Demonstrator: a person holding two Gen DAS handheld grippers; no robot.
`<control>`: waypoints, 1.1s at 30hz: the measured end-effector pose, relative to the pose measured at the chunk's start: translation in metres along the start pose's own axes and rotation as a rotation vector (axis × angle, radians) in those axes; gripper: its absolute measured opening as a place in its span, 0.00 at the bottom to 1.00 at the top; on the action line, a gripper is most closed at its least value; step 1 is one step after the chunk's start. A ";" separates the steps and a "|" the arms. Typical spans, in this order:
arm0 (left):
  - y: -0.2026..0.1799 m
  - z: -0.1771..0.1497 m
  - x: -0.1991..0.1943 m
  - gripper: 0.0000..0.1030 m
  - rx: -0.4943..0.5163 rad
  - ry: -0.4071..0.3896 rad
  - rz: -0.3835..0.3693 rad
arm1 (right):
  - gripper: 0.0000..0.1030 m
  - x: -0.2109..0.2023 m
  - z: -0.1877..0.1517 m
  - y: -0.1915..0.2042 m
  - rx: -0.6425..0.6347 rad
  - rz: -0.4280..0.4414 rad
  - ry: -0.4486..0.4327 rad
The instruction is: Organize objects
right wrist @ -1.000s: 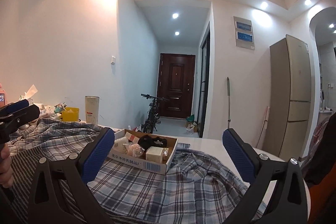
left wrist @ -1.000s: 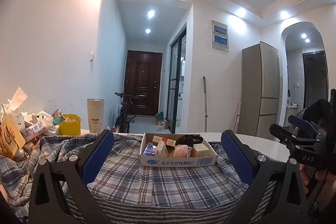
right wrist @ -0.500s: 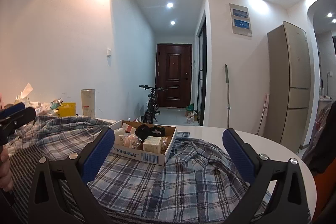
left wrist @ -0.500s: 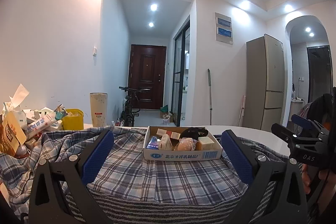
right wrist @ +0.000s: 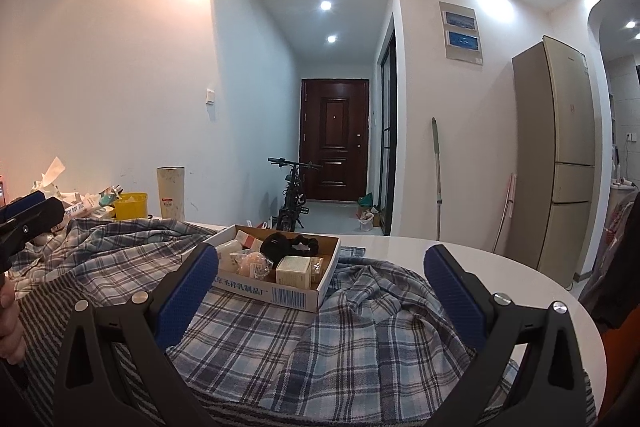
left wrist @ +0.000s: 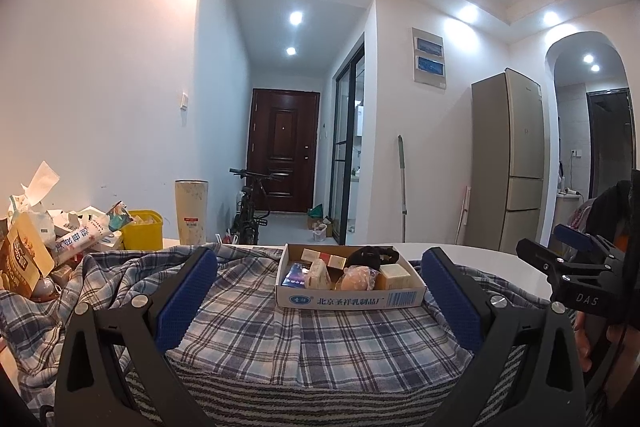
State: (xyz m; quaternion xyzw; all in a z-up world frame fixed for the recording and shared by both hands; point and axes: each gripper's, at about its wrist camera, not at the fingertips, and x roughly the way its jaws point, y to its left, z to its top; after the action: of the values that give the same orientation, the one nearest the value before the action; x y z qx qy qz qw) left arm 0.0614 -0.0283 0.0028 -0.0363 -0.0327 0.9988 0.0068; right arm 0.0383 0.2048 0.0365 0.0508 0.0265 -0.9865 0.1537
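Observation:
A shallow cardboard box rests on a rumpled blue plaid shirt spread over the white round table. Inside it lie small cartons, a wrapped bun, a cream cube box and a black hair scrunchie. My left gripper stands open, its blue pads either side of the box and short of it. My right gripper is also open and empty, over the shirt near the box's right corner.
At the table's left end are piled snack packets, a yellow tub and a tall cream tumbler. A striped cloth lies under the shirt's near edge. Behind are a bicycle, a door and a fridge.
Both grippers have tilted down and drawn slightly closer to the table; the box now sits lower between the pads. Both stay open and empty.

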 end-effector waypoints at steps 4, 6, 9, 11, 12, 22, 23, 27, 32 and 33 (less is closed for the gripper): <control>0.002 0.001 0.002 1.00 -0.008 0.010 0.014 | 1.00 -0.002 0.001 0.003 -0.013 -0.002 -0.007; 0.004 0.000 0.004 1.00 -0.016 0.020 0.017 | 1.00 -0.001 0.000 0.003 -0.014 0.000 -0.003; 0.002 -0.001 0.008 1.00 -0.015 0.043 0.018 | 1.00 -0.001 0.000 0.000 0.000 0.006 -0.002; 0.002 -0.002 0.012 1.00 -0.015 0.058 0.025 | 1.00 -0.001 0.000 -0.003 0.016 0.009 -0.001; 0.002 -0.002 0.012 1.00 -0.017 0.059 0.028 | 1.00 -0.001 0.000 -0.004 0.024 0.008 -0.001; -0.001 -0.003 0.014 1.00 -0.003 0.069 0.029 | 1.00 0.001 0.000 -0.007 0.040 0.005 0.003; -0.001 -0.004 0.014 1.00 -0.001 0.075 0.029 | 1.00 0.000 0.000 -0.007 0.038 0.003 0.001; -0.003 -0.004 0.014 1.00 0.002 0.082 0.029 | 1.00 0.003 0.000 -0.006 0.037 0.001 0.015; -0.003 -0.004 0.015 1.00 0.003 0.086 0.028 | 1.00 0.003 -0.001 -0.007 0.038 0.001 0.016; -0.003 -0.004 0.015 1.00 0.003 0.085 0.028 | 1.00 0.003 -0.001 -0.007 0.037 0.001 0.016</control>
State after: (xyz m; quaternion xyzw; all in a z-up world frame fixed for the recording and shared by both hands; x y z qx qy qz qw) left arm 0.0470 -0.0246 -0.0022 -0.0792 -0.0304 0.9964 -0.0057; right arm 0.0332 0.2108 0.0357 0.0618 0.0093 -0.9863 0.1529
